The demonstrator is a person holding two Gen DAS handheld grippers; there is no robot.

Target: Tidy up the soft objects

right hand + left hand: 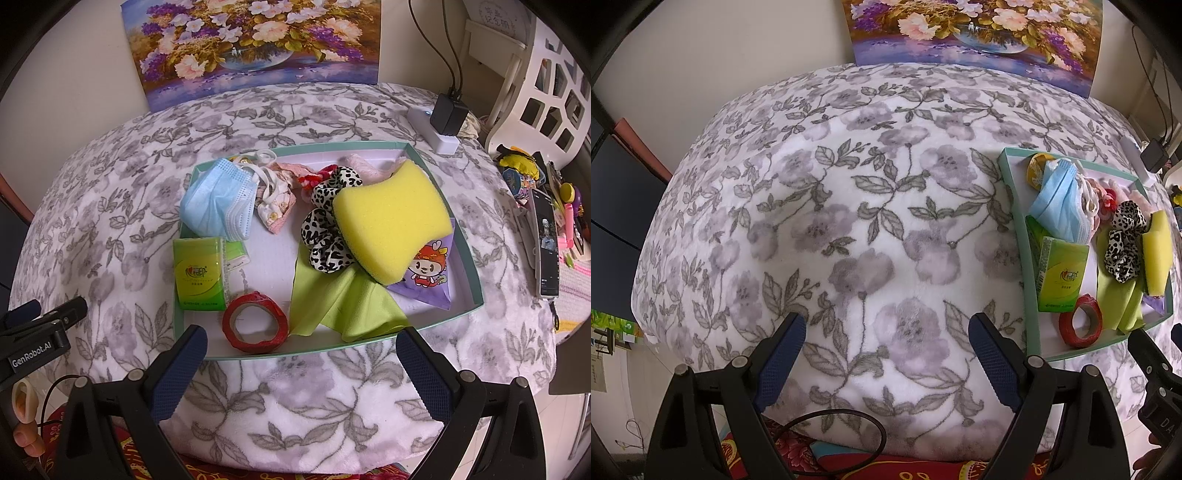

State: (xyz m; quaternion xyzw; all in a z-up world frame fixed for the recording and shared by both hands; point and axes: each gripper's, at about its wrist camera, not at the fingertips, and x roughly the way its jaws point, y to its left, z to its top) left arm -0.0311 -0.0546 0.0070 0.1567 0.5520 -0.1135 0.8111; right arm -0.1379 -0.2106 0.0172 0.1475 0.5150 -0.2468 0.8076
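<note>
1. Right wrist view: a shallow teal-rimmed tray point(463, 236) lies on a blanket point(295, 402) printed with grey flowers, and every soft thing is gathered inside that tray.
2. At the tray's far left corner sits a crumpled blue face mask point(218, 201); just beside it, toward the tray's middle, lies a small patterned cloth with white loops point(275, 199).
3. A green tissue pack point(199, 273) rests against the tray's left wall, nearer than the mask.
4. A red tape roll point(255, 321) lies flat against the tray's near wall, just right of the tissue pack.
5. A yellow sponge point(391, 221) fills the tray's right half, tilted, overlapping a leopard-print scrunchie point(325, 229) on its left and a purple cartoon packet point(428, 273) at its near end.
6. A green cloth point(332, 302) spreads from under the scrunchie toward the tray's near wall.
7. Pink fabric point(365, 168) lies along the tray's far wall behind the sponge.
8. The right gripper point(301, 369) hovers just short of the tray's near wall, jaws wide apart, nothing between them.
9. The left gripper point(886, 350) hangs over bare blanket well to the left of the tray point(1008, 173), jaws spread wide and empty.
10. A flower painting point(258, 44) leans on the wall beyond the tray; a white power strip with a black charger point(448, 114) sits past the tray's far right corner.
</note>
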